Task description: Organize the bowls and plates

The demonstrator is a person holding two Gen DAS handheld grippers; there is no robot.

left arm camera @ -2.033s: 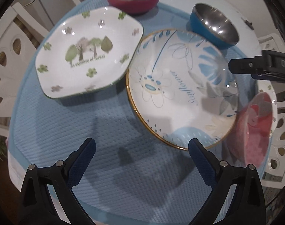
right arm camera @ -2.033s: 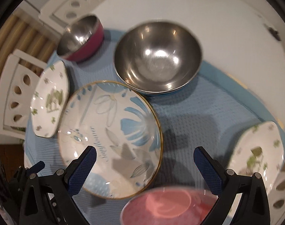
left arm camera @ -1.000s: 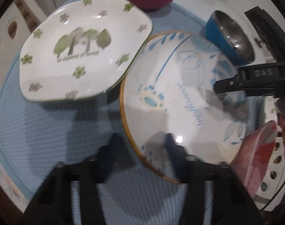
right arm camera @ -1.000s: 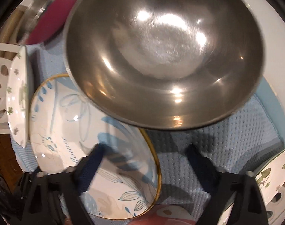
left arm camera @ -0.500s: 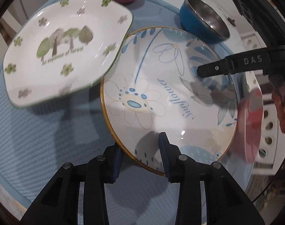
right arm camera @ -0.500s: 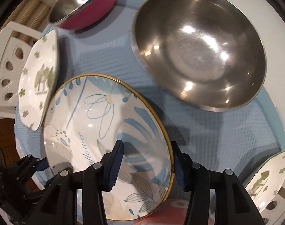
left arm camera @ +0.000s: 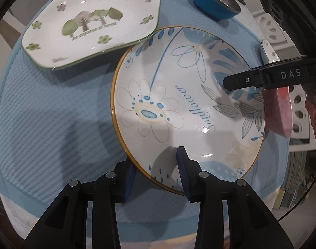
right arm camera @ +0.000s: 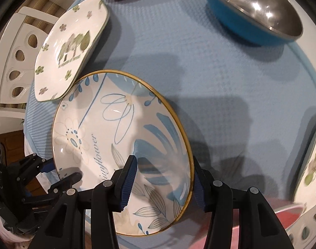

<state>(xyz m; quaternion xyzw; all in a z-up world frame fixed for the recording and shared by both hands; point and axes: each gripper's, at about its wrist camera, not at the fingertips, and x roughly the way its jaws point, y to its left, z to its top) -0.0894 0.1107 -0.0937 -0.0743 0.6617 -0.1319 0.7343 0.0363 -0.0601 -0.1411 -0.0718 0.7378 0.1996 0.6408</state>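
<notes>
Tongs on both sides grip one sunflower plate [left arm camera: 185,103].

Left gripper [left arm camera: 156,176] pinches its near rim; right gripper [right arm camera: 164,178] clamps the opposite rim. Beyond the tongs, on a blue mat [right arm camera: 199,51], lie a forest plate [left arm camera: 91,22] and a blue bowl [right arm camera: 255,10].

From my left camera, the round gold-rimmed sunflower plate [left arm camera: 189,103] sits on the quilted blue mat [left arm camera: 54,114] covering the worktop. The white octagonal tree-print plate [left arm camera: 91,22] lies behind and left of it, its edge overlapping the round plate's rim. The blue steel-lined bowl [left arm camera: 216,4] stands behind to the right. My left claw [left arm camera: 156,172] and right claw [right arm camera: 164,178] straddle opposite rims of the round plate.
</notes>
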